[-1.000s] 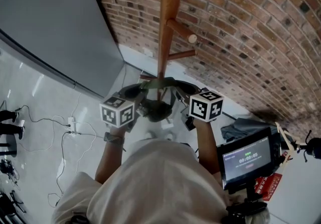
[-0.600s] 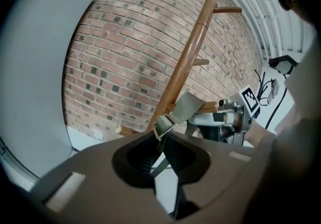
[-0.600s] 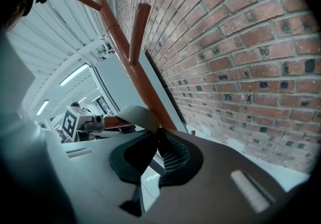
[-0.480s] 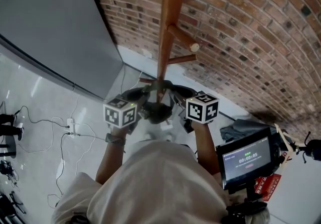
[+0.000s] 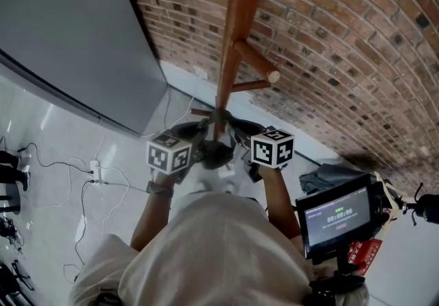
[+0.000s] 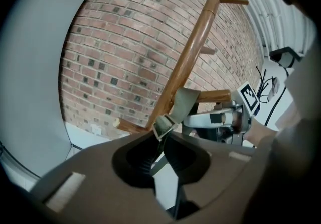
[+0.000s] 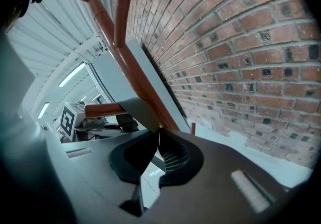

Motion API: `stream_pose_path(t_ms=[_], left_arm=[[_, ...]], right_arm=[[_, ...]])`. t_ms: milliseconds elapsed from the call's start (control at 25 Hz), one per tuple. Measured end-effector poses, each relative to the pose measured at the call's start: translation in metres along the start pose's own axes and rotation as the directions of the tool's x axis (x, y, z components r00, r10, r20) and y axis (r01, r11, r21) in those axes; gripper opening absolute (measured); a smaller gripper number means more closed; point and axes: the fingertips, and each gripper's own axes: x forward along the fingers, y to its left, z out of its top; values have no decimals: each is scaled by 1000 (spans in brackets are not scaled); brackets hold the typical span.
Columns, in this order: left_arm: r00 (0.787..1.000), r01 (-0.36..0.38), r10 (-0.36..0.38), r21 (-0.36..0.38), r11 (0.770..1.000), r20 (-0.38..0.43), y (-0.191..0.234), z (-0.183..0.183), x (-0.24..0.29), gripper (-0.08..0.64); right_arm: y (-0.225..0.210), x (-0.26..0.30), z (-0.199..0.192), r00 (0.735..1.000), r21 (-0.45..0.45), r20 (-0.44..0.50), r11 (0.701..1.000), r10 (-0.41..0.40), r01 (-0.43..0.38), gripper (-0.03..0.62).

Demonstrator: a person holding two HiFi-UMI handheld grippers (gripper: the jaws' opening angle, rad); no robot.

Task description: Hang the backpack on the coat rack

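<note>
A wooden coat rack (image 5: pixel 233 44) rises in front of the brick wall, with short pegs (image 5: pixel 255 63) sticking out to the right. The dark backpack (image 5: pixel 218 152) hangs between both grippers against the pole's lower part. Its olive top strap (image 6: pixel 184 101) lies over a low peg (image 6: pixel 216 97). My left gripper (image 6: pixel 161 135) is shut on the strap just below its buckle (image 6: pixel 165 125). My right gripper (image 7: pixel 156 135) is shut on the same strap (image 7: pixel 134 110) from the other side, beside the peg (image 7: pixel 103 110). In the head view the left gripper (image 5: pixel 195 150) and right gripper (image 5: pixel 240 151) flank the pole.
A grey panel (image 5: pixel 75 30) stands at the left and the brick wall (image 5: pixel 343 57) runs behind the rack. Cables and a power strip (image 5: pixel 96 171) lie on the white floor at the left. A small screen (image 5: pixel 336 219) and a grey cloth (image 5: pixel 336 174) are at the right.
Both grippers have sunk a little and drawn closer together at the pole, bringing the strap and backpack down with them. Neither grip has changed.
</note>
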Motion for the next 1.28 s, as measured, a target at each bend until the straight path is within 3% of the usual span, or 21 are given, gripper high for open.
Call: stream_pose_path(t_ms=[840,1280], left_arm=[[998,45,-44,9,999,-37,-5,-10,22,43],[999,21,-19,43,999,-49,-14,-16,35,50]], right_arm=[[3,20,-12,999,-15,-26,1000,26,-26,40],[10,20,-15,997,-26,-53,998,52,-54,63]])
